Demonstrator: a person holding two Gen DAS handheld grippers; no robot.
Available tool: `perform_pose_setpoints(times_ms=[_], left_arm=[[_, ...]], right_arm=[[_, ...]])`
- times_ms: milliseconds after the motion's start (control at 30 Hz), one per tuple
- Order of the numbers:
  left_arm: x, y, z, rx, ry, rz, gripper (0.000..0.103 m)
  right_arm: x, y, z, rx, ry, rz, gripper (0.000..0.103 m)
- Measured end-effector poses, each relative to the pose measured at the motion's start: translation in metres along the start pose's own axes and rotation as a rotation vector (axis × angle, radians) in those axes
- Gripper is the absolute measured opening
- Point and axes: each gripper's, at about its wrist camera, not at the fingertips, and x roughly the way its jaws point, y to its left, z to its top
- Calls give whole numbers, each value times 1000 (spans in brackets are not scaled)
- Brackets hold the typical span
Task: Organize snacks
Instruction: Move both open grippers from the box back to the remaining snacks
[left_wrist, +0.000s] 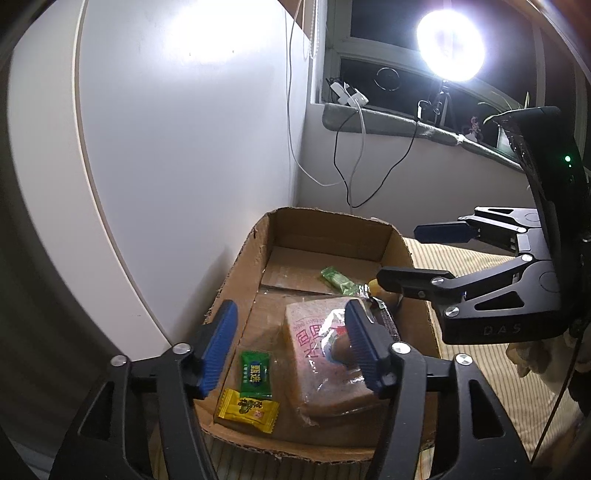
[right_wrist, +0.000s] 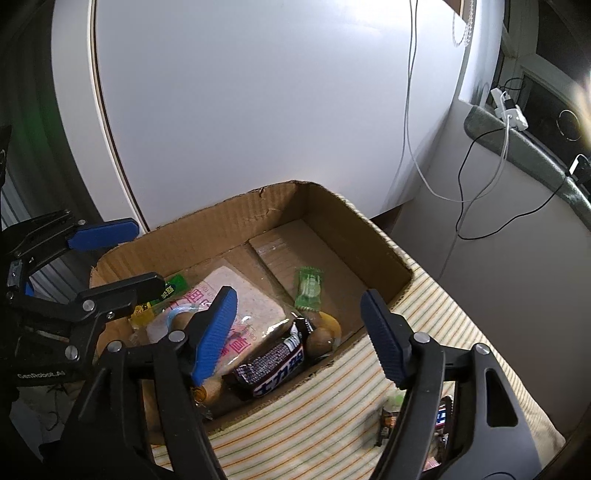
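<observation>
Cardboard makes up the open box (left_wrist: 325, 236) that fills the middle of the left wrist view, standing on a striped cloth (left_wrist: 476, 373) against a white panel (left_wrist: 177, 147). Only this view shows the bright lamp (left_wrist: 450, 44) on the window sill and 2 small packets near the box's close left corner: a dark green packet (left_wrist: 255, 373) with a yellow packet (left_wrist: 248, 409) just below it. A wrapped bread slice (left_wrist: 314, 354) with pink print lies in the near half, and a light green candy (left_wrist: 338, 278) lies farther back. The left tool (left_wrist: 291, 350) hangs over the box with its jaws apart and nothing pinched; its right finger overlaps the bread wrapper, though contact cannot be told. The right tool (left_wrist: 417, 254) reaches in from the right, jaws spread.

From the right wrist view the same box (right_wrist: 354, 229) is seen from its other side. Only here show a dark chocolate bar (right_wrist: 273, 363) by the near wall, a brown round snack (right_wrist: 321, 341) in a clear wrapper touching it, and more wrapped snacks (right_wrist: 441, 415) outside the box on the cloth (partly hidden behind a finger). The right tool (right_wrist: 299, 332) hovers above the chocolate bar, jaws wide, gripping nothing. The left tool (right_wrist: 122, 254) enters from the left, also open.
</observation>
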Motion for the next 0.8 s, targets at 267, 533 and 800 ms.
perform_pose_setpoints(times_ms=[267,533,800], left_arm=[[-10,-1,-1,-4,-15,8,75],[-20,-11,-1,9,-32,-4,75],[-32,-32,0,46,-57,-40,75]], right_arm=[[-9,-6,-4,-1,3,-42,73],[-25,-10,-11,23,-7,-68,73],[-53,-12,-24,54,-40,-124,73]])
